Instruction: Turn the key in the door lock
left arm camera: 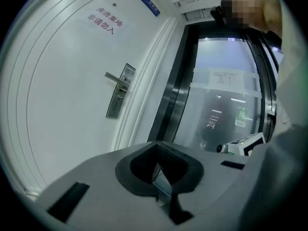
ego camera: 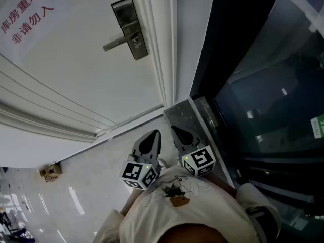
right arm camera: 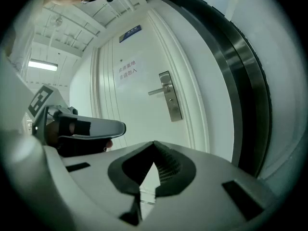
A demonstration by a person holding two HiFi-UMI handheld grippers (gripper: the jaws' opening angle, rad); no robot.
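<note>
The left gripper (ego camera: 156, 133) and the right gripper (ego camera: 175, 129) are both clenched on nothing, side by side. The door lock (ego camera: 130, 28), with its lever handle (ego camera: 116, 43), sits on the white door (ego camera: 76, 80), well apart from both.

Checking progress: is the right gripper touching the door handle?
No, the right gripper sits low, far from the door handle.

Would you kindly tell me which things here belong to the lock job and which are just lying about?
For the job: door, lock plate, handle, left gripper, right gripper, both shut and empty. No key shows.
Just about: red sign, blue plaque, glass wall, cardboard box.
</note>
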